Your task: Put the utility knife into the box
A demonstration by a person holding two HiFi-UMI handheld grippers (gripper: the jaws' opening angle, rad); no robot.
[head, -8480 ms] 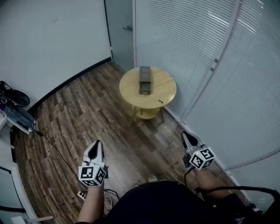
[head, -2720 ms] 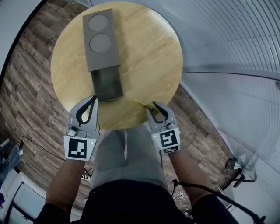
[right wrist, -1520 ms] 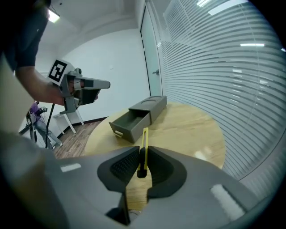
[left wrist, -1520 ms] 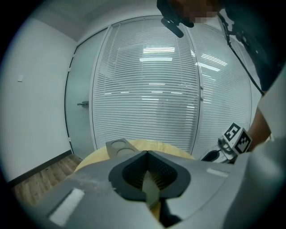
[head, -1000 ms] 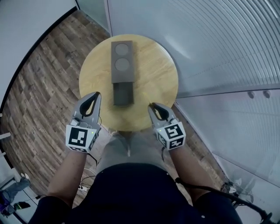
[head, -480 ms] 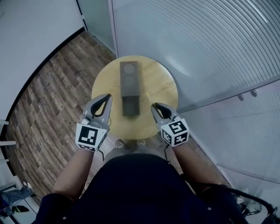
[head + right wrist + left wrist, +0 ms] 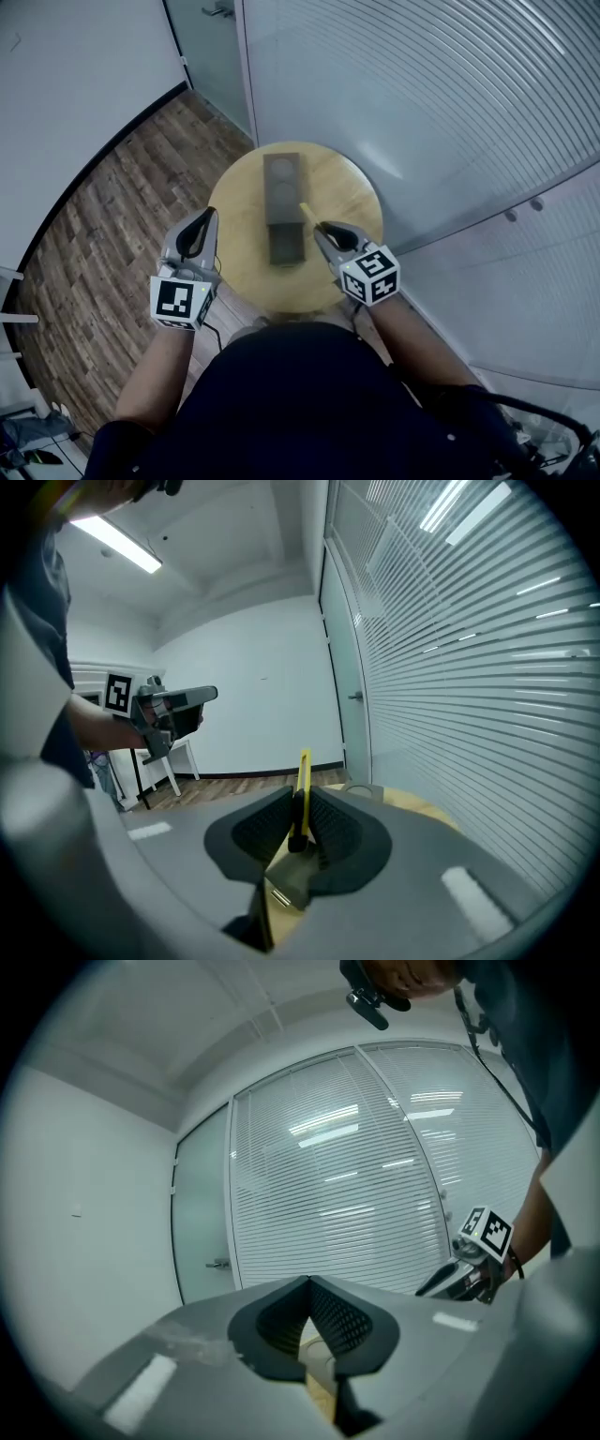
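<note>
A grey box [image 7: 283, 190] lies on the round wooden table [image 7: 347, 202], and its drawer part [image 7: 286, 246] is slid out toward me. My right gripper [image 7: 322, 228] hangs over the table just right of the drawer. It is shut on the yellow utility knife [image 7: 305, 211], which sticks out past the fingertips toward the box. In the right gripper view the knife [image 7: 304, 772] stands upright between the pads, with the box [image 7: 362, 789] beyond it. My left gripper [image 7: 203, 217] is shut and empty at the table's left edge. Its tips [image 7: 308, 1282] meet in the left gripper view.
A glass wall with blinds [image 7: 422, 103] curves round the table's far and right sides, and a door [image 7: 202, 42] stands at the back. Wooden floor [image 7: 103, 216] lies to the left. My own body fills the bottom of the head view.
Both grippers have risen above the table, and the knife has come up in the right one. The right gripper has shifted left toward the box. The table looks smaller and farther below.
</note>
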